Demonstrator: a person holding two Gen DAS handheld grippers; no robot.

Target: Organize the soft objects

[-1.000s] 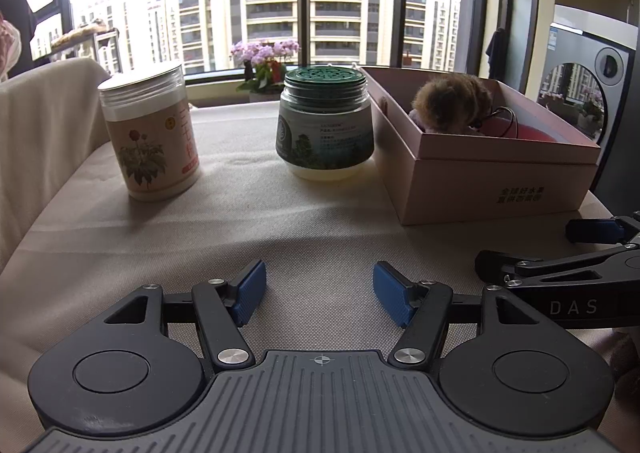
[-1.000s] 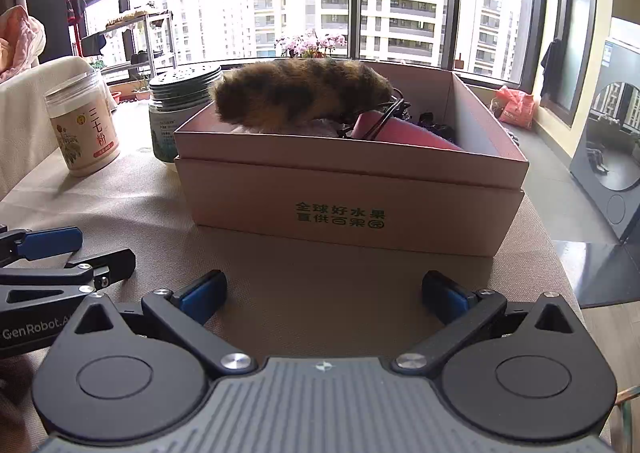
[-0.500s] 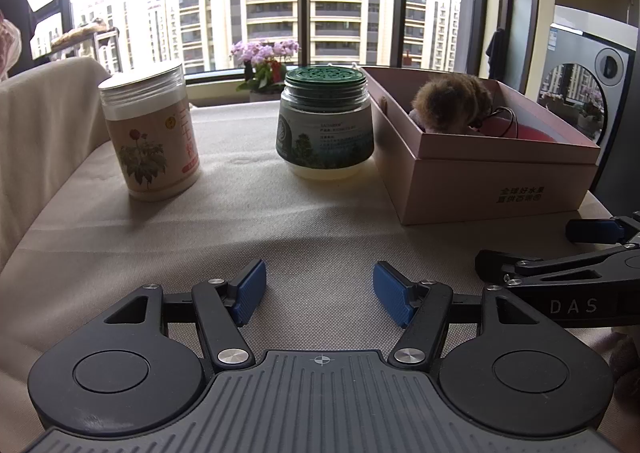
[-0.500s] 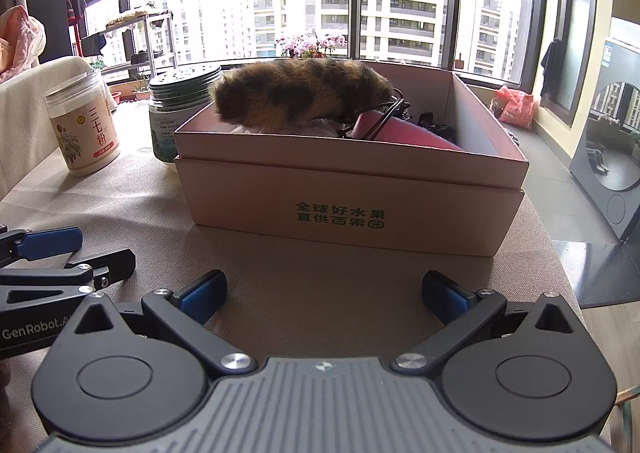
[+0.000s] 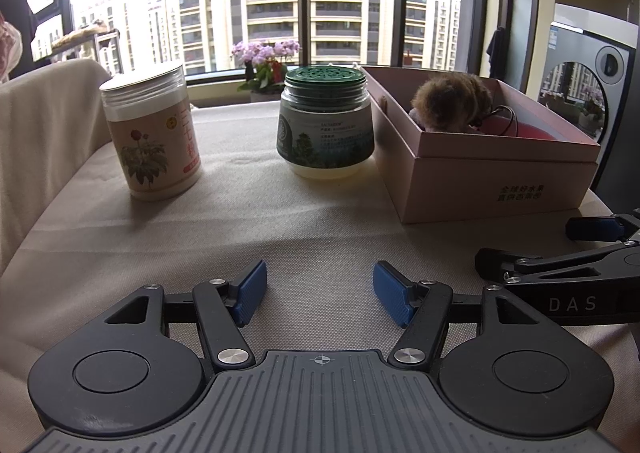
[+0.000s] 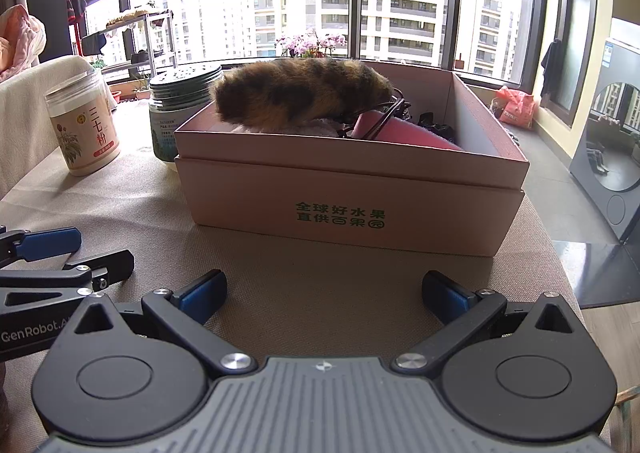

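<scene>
My left gripper (image 5: 319, 291) sits low over the tablecloth (image 5: 320, 221) with its blue pads (image 5: 250, 291) spread wide apart, nothing between them and nothing touching them. My right gripper (image 6: 323, 295) is the same: jaws parted even wider, empty, with bare cloth under the gap. From the right camera I see the left gripper's fingers just off to my left, and from the left camera the right gripper's fingers poke in at the right edge, so the two tools lie side by side, near each other but apart. Straight ahead of the right gripper stands the pink box (image 6: 352, 209), open at the top, with green lettering on its front wall. The furry brown toy (image 6: 300, 93) lies inside it, at the left end, rising above the rim; beside it in the box is a pink thing (image 6: 404, 133) with dark cords on it, which I cannot make out. Left of the box, close against it, stands a green-lidded jar (image 5: 326, 125), and further left, well apart, a white canister (image 5: 152, 133) with a flower print.
</scene>
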